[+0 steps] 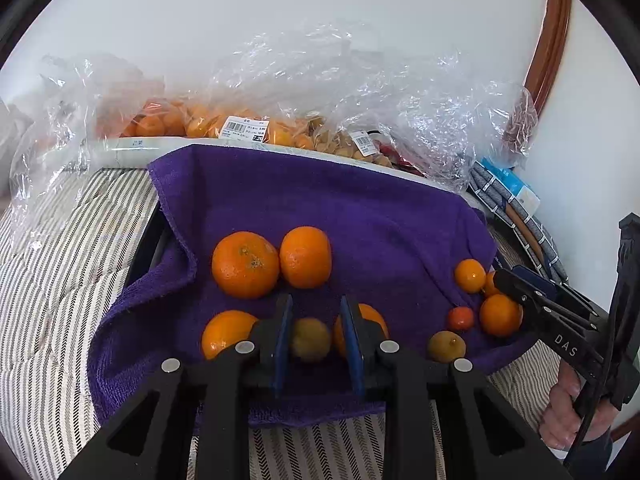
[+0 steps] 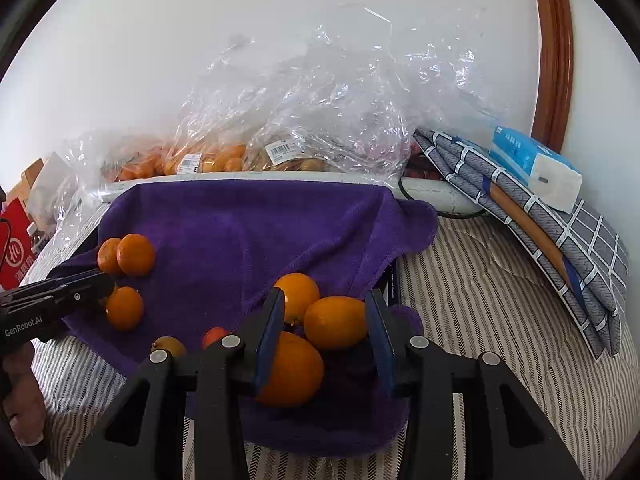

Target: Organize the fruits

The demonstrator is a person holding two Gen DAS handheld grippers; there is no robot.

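Observation:
A purple towel (image 1: 360,216) lies on the striped bed with fruit on it. In the left wrist view, big oranges (image 1: 245,264) sit at the left and small oranges (image 1: 500,314) at the right. My left gripper (image 1: 316,340) has its blue pads on either side of a small yellow-brown fruit (image 1: 310,339); I cannot tell if they touch it. My right gripper (image 2: 326,334) is open above small oranges (image 2: 335,322), gripping none. It also shows in the left wrist view (image 1: 520,292).
Clear plastic bags of fruit (image 1: 248,124) on a white tray (image 1: 132,146) stand behind the towel against the wall. A folded checked blanket (image 2: 560,232) with a tissue pack (image 2: 536,168) lies at the right. A red box (image 2: 16,248) is at the left.

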